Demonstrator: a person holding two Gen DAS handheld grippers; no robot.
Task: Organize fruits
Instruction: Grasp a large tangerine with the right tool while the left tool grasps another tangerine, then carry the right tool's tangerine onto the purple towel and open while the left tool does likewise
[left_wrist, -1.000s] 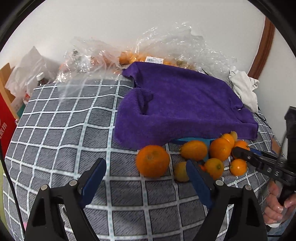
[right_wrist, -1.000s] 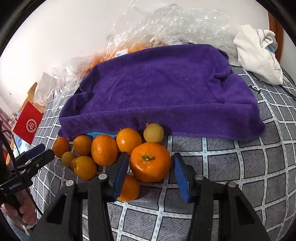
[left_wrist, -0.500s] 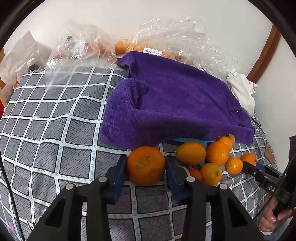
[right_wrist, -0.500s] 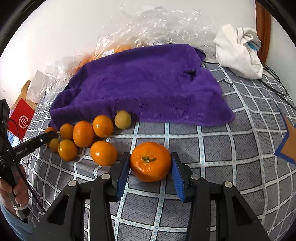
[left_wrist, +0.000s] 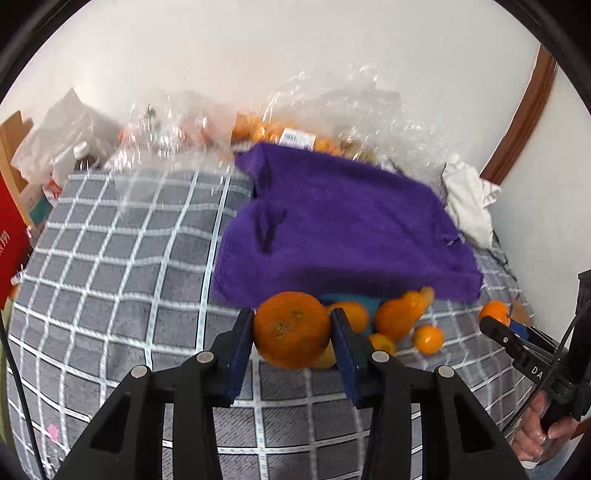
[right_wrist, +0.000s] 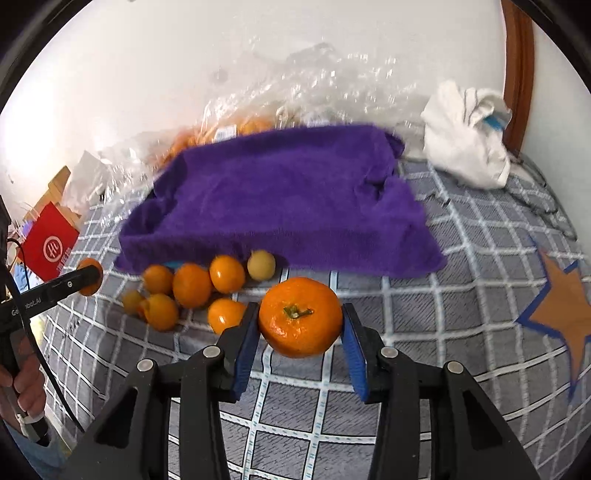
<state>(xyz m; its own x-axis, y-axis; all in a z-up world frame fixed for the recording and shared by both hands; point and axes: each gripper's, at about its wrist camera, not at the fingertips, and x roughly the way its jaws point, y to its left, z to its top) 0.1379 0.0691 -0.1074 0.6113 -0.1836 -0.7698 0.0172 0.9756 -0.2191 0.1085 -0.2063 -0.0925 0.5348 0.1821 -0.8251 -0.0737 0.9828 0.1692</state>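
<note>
Evidently both grippers are lifting fruit clear of the pile (right_wrist: 192, 291) for sorting — left gripper (left_wrist: 291, 334) clamping one mandarin (left_wrist: 291, 330), right gripper (right_wrist: 300, 325) squeezing a stemmed mandarin (right_wrist: 300, 317)

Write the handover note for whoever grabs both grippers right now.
Left gripper: shut on a large orange.
Right gripper: shut on a stemmed mandarin, blue fingers against its sides.
Small fruits lie clustered on the checked cover at the purple towel front edge; a pale one sits among them.
Done: two big fruits picked.
Left: place both, then sort the cluster.
</note>
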